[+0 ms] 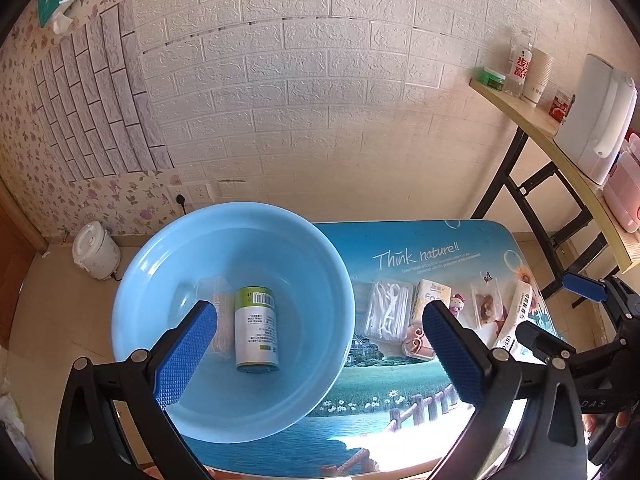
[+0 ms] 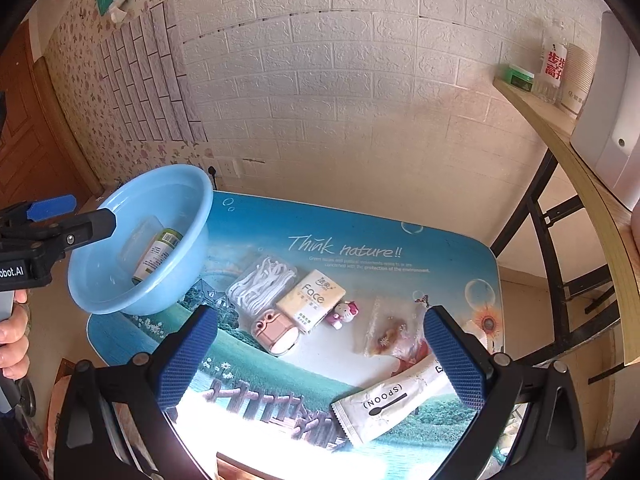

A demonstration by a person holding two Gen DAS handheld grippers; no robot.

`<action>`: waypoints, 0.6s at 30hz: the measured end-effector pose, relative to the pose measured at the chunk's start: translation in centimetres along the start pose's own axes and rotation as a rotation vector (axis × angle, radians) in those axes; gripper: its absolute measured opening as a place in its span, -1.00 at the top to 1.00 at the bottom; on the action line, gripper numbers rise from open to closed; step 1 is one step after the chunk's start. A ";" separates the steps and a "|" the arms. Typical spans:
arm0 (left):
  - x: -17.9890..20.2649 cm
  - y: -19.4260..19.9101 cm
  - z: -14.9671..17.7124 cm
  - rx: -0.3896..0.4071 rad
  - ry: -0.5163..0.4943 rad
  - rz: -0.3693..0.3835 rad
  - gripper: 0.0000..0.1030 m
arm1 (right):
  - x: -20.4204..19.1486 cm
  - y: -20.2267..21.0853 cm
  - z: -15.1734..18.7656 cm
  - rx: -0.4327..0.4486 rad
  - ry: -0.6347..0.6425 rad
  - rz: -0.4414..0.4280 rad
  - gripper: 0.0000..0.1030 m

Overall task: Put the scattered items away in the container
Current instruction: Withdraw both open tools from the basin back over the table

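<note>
Hovering: left hand-held gripper (image 1: 320,354) hangs over the basin (image 1: 132,280), jaws wide, holding nothing.
Right hand-held gripper (image 2: 320,354): jaws wide and empty, above the counter's (image 2: 440,248) near edge.
Basin: light blue, at the counter's left end, partly overhanging it.
In the basin: a green-and-white bottle (image 1: 256,328) lying on its side; just to its left a clear plastic box (image 1: 218,316), contents unclear.
On the counter: floss picks (image 2: 262,282) in a clear case, nearest the basin; tissue pack (image 2: 312,300) just beside it; pink case (image 2: 276,332) in front of those two, touching the tissue pack; small cat figure (image 2: 344,314) right of the pack; clear bag (image 2: 390,332) further right; spoon packet (image 2: 392,404) nearest the right gripper, lying aslant.
Person: a hand (image 2: 14,340) grips the left gripper's handle, seen at the right view's left edge.
</note>
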State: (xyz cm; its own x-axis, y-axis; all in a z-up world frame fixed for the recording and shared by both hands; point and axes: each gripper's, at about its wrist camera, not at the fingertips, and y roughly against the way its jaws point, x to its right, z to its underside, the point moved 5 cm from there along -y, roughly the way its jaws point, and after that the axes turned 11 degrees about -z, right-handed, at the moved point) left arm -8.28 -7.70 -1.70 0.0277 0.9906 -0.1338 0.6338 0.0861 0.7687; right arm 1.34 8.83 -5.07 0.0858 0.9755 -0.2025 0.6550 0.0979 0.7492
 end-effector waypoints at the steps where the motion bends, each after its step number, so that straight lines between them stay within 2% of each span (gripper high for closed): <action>1: 0.4 0.0 0.0 -0.001 -0.004 0.001 -1.00 | 0.5 0.1 0.3 0.000 -0.005 0.004 -1.00; 11: 3.5 0.2 0.6 -0.013 -0.025 0.028 -1.00 | 5.1 1.7 1.7 0.003 -0.077 0.031 -1.00; 18: 6.5 0.1 1.8 -0.016 -0.095 0.051 -1.00 | 8.5 2.2 3.6 -0.009 -0.137 0.060 -1.00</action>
State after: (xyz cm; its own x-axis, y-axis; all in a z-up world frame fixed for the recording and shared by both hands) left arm -6.69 -1.47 -3.59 0.1329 0.9793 -0.1524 0.6172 0.0386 0.7859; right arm 6.20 16.58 -7.44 0.2260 0.9438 -0.2410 0.6388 0.0432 0.7682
